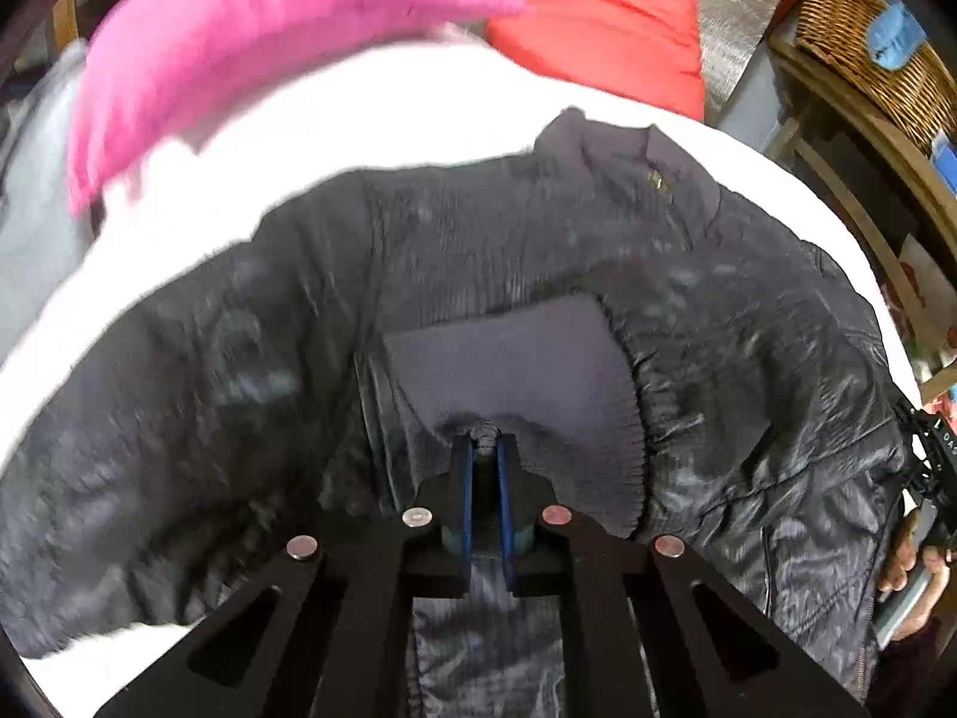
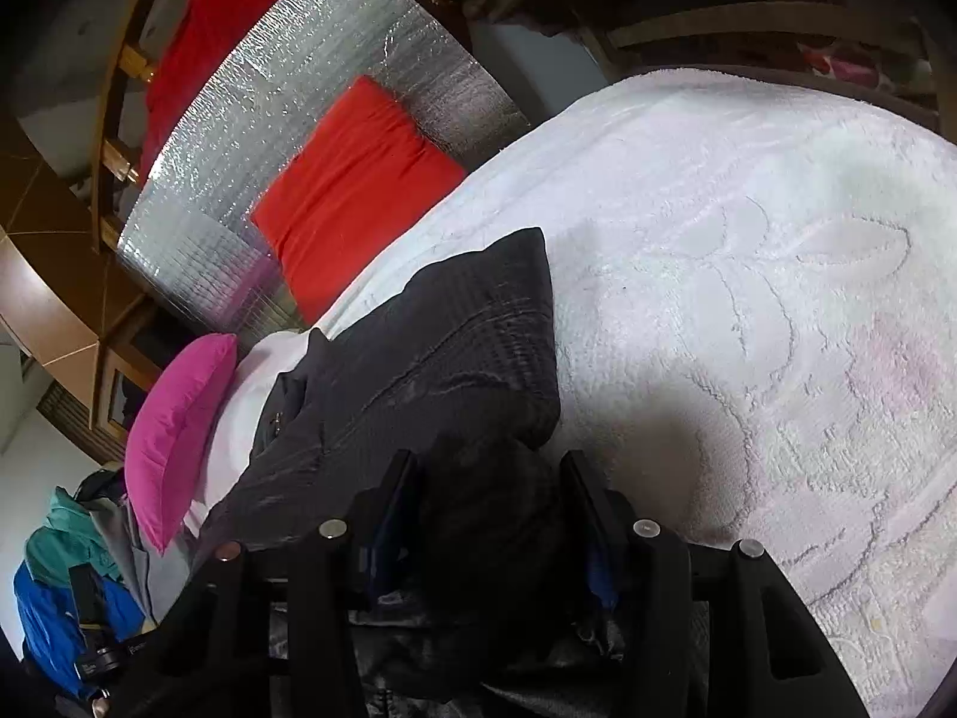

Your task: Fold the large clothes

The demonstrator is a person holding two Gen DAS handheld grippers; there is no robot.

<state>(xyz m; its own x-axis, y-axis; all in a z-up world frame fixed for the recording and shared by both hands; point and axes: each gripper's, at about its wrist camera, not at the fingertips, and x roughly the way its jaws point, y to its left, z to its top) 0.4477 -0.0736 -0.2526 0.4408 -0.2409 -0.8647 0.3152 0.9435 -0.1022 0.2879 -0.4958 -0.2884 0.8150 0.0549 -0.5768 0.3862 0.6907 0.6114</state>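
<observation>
A dark quilted jacket [image 1: 538, 227] lies spread on a white bedspread [image 1: 389, 113], collar towards the far side. My left gripper [image 1: 485, 449] is shut on the jacket's grey knit cuff [image 1: 526, 359], with a pinch of the knit squeezed between the blue pads. In the right wrist view the jacket [image 2: 454, 329] stretches away to the left, and my right gripper [image 2: 490, 466] is shut on a thick bunch of its dark fabric that fills the gap between the fingers. A person's hand [image 1: 903, 562] shows at the jacket's right edge.
A pink pillow [image 1: 239, 30] [image 2: 173, 431] lies at the head of the bed beside a red cushion [image 1: 610, 18] [image 2: 353, 191] on a silver foil mat [image 2: 287, 90]. A wicker basket [image 1: 867, 60] stands on a wooden shelf. Blue and green clothes [image 2: 66, 568] are piled beside the bed. White bedspread [image 2: 747, 239] spreads out to the right.
</observation>
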